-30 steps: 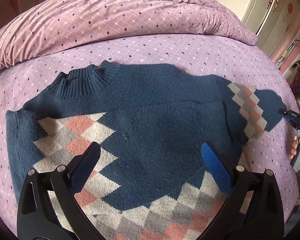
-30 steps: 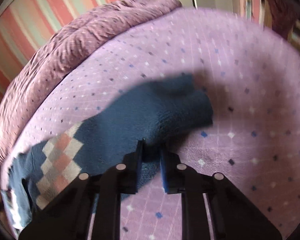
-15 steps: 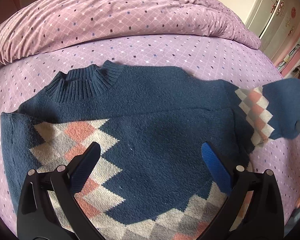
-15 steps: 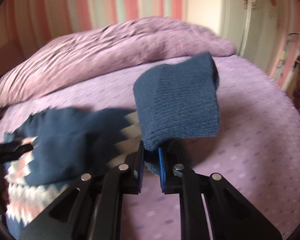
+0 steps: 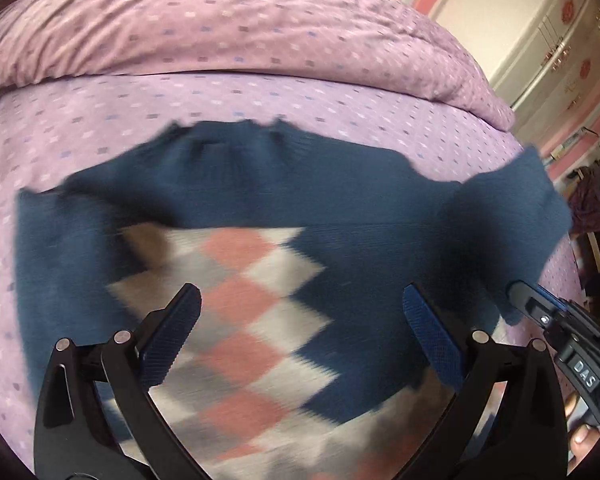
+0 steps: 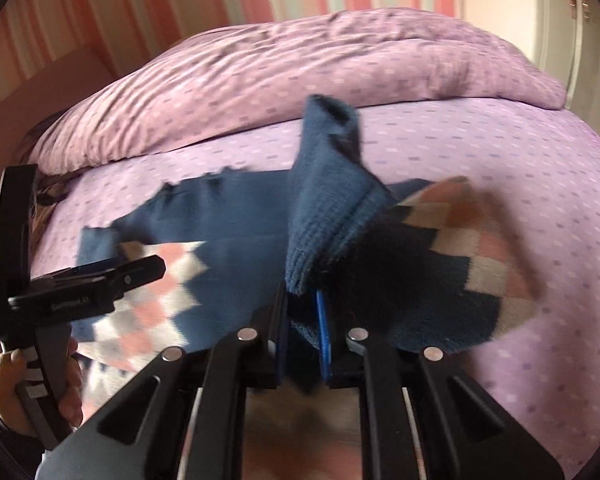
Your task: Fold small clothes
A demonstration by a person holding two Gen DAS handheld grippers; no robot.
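Both wrist views look steeply down, close over the sweater (image 5: pixel 340 200) and bed (image 5: pixel 260 96), which they share.

Navy sweater (image 5: pixel 340 208), pink-grey diamonds; lilac dotted bedsheet (image 5: pixel 100 120)

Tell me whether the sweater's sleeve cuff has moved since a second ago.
Yes. The sleeve cuff, pinched in the right gripper, lay flat on the purple bedsheet before; now it is lifted and carried inward over the sweater body.

Sweater (image 5: pixel 340 208) fuzzy matt knit; bedsheet (image 5: pixel 100 120) smooth printed cloth.
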